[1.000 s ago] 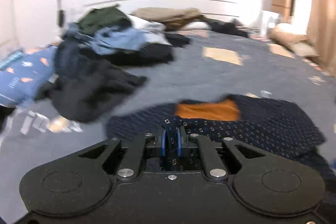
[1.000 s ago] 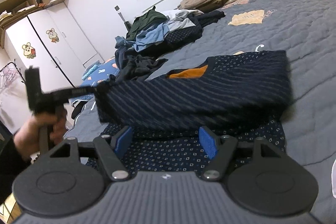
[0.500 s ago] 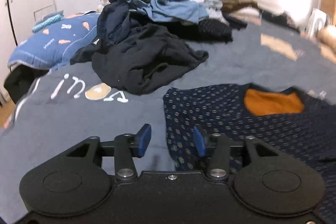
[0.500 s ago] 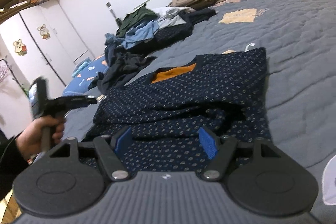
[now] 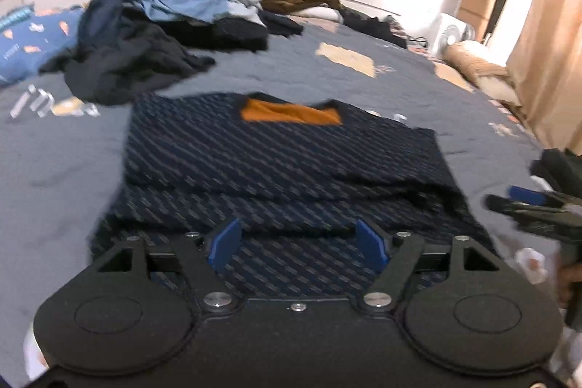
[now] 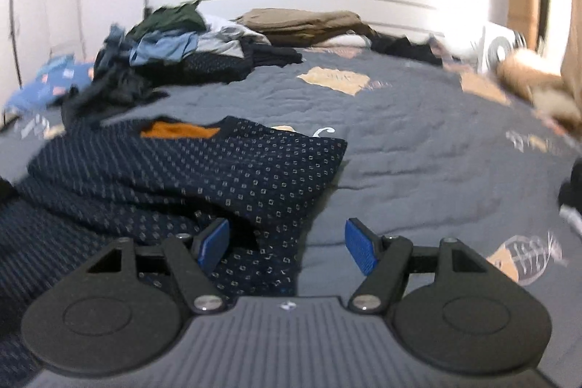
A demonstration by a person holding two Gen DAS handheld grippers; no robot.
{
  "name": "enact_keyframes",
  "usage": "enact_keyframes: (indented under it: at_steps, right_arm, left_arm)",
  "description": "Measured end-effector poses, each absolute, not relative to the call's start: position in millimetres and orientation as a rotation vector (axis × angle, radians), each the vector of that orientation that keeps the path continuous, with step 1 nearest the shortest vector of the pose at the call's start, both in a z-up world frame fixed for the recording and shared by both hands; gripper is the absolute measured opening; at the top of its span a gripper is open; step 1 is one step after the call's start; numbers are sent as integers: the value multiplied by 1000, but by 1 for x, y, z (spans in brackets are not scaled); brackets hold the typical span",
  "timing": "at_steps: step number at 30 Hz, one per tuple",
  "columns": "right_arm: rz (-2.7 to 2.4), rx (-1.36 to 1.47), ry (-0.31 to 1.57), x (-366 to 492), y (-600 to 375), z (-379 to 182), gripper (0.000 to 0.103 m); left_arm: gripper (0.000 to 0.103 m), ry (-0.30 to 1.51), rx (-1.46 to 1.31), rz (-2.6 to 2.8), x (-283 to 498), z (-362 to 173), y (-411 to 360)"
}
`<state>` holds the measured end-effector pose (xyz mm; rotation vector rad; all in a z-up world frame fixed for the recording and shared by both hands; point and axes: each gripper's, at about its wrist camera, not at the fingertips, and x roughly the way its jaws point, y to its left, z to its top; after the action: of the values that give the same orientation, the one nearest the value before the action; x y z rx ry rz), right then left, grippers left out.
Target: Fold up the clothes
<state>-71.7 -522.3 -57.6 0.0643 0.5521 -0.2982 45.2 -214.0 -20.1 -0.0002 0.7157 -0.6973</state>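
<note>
A navy patterned garment (image 5: 283, 162) with an orange neck lining lies partly folded on the grey bedspread (image 5: 327, 75). My left gripper (image 5: 296, 242) hovers over its near hem, jaws opening, blue pads apart with only cloth lying flat beneath them. In the right wrist view the same garment (image 6: 203, 177) spreads to the left, and my right gripper (image 6: 287, 244) stands open over its right edge, nothing pressed between the pads. The right gripper (image 5: 523, 202) also shows blurred at the right edge of the left wrist view.
A heap of unfolded clothes (image 5: 163, 24) lies at the back left of the bed, with a tan bundle (image 6: 302, 24) by the headboard. A blue pillow (image 5: 25, 42) lies far left. A white fan (image 5: 451, 35) and curtain stand at the right.
My left gripper let go of the navy cloth, opened wide, and swung from the left side back over the near hem. The lifted flap dropped flat. My right gripper shifted right and rolled.
</note>
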Motion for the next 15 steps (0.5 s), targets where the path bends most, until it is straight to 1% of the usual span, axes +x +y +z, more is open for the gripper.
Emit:
enact_keyframes:
  at_steps: [1, 3, 5, 9, 10, 11, 12, 13, 14, 15]
  right_arm:
    - [-288, 32, 557, -68, -519, -61, 69]
    - [-267, -29, 561, -61, -514, -67, 69]
    - [-267, -75, 563, -53, -510, -68, 65]
    - [-263, -125, 601, -40, -510, -75, 63]
    - [-265, -138, 621, -37, -510, -79, 62]
    - [-267, -150, 640, -34, -511, -83, 58]
    - [-269, -163, 660, -31, -512, -86, 53]
    - [-273, -169, 678, -29, -513, -90, 27]
    - [-282, -147, 691, -30, -518, -92, 10]
    - [-289, -122, 700, -32, -523, -94, 10]
  left_arm:
    - [72, 720, -21, -703, 41, -23, -213]
    - [74, 729, -62, -713, 34, -30, -212]
    - [74, 755, -54, -727, 31, -35, -214]
    - [74, 744, -42, -730, 28, -36, -215]
    - [74, 747, -49, -731, 29, -37, -214]
    - [74, 753, -59, -732, 30, -37, -212]
    - [74, 755, -56, -732, 30, -39, -212]
    - [74, 754, -48, -731, 30, -40, -212]
    - [74, 755, -40, -727, 31, -42, -211]
    - [74, 759, -37, -723, 32, -43, -211]
